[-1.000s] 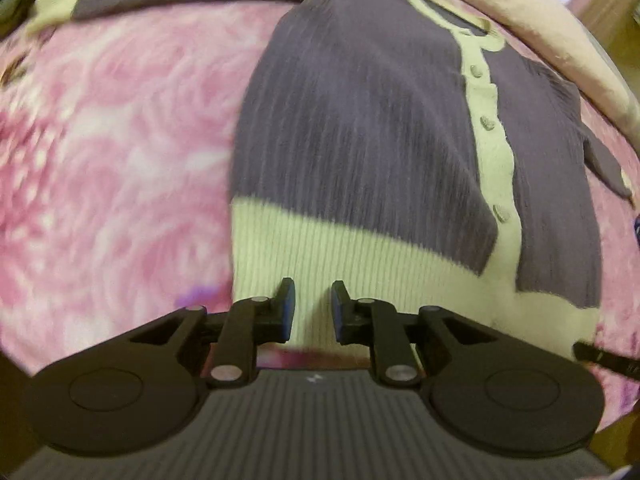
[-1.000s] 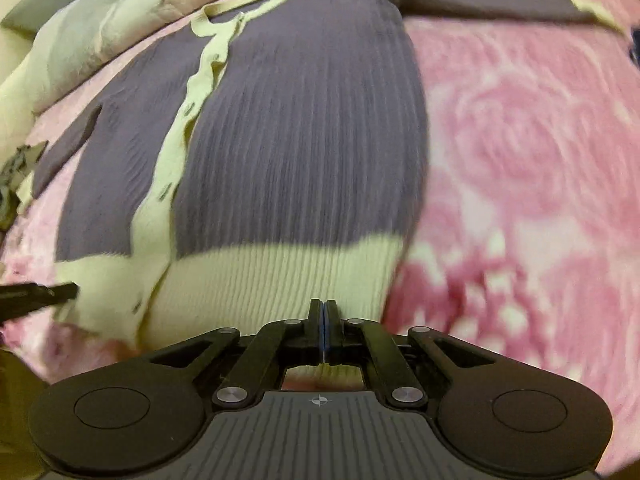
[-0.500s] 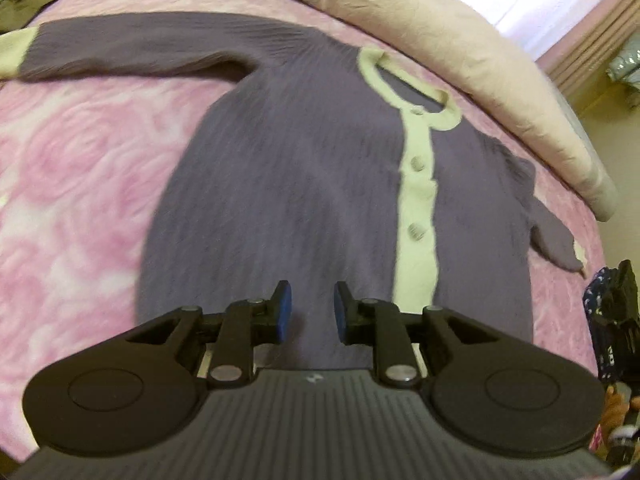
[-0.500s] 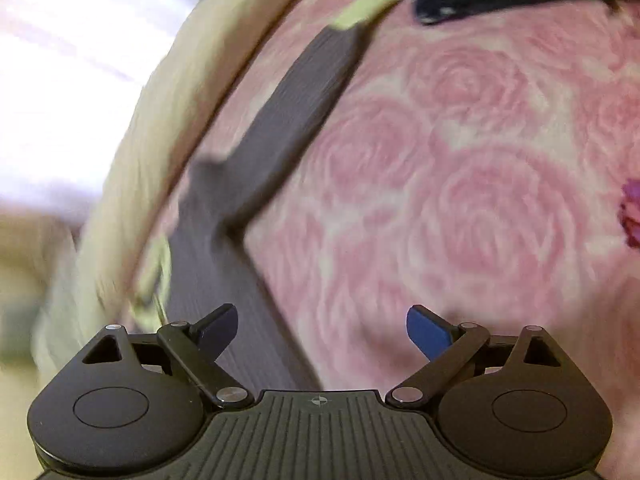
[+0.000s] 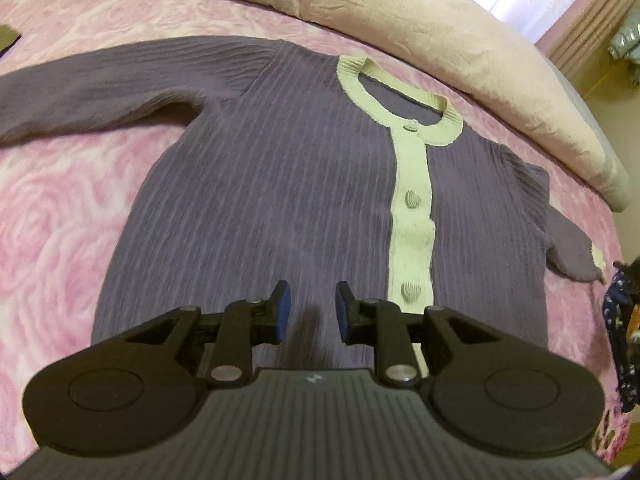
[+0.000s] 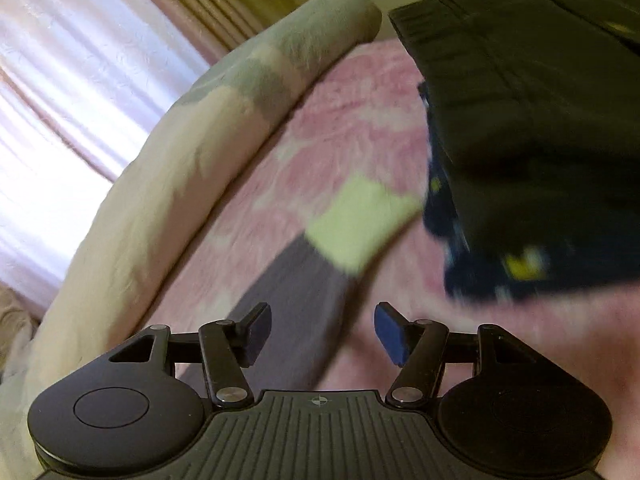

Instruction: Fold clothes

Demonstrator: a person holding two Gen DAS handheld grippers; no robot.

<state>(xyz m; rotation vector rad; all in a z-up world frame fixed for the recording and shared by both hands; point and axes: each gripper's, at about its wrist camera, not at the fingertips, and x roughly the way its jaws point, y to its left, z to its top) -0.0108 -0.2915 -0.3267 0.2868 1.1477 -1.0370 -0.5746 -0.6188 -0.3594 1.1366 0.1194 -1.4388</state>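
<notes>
A purple cardigan (image 5: 260,200) with a pale green button band (image 5: 414,216) lies flat and face up on a pink rose bedspread (image 5: 52,216). The left gripper (image 5: 309,306) hangs over the lower front of the cardigan with its jaws a little apart and nothing between them. The right gripper (image 6: 322,330) is over the cardigan's sleeve (image 6: 296,300), near its pale green cuff (image 6: 356,224), with its jaws wide apart and holding nothing. This view is blurry, so I cannot tell if the pads touch the cloth. I think the next step is to grab that sleeve and fold it in over the body. A few things could go wrong. The knit looks soft and stretchy, so a pinch may catch only a little bit and slip off. If the gripper bites too deep, it may grab the bedspread too and drag it along. A dark pile of clothes (image 6: 532,132) sits just beside the cuff and may touch it, so it is in the way, and the right gripper could snag it by mistake. A long cream rolled blanket (image 5: 440,40) lies along the far side, near the collar (image 5: 400,92), and leaves little room there. The other sleeve (image 5: 92,84) stretches far out to the side.
</notes>
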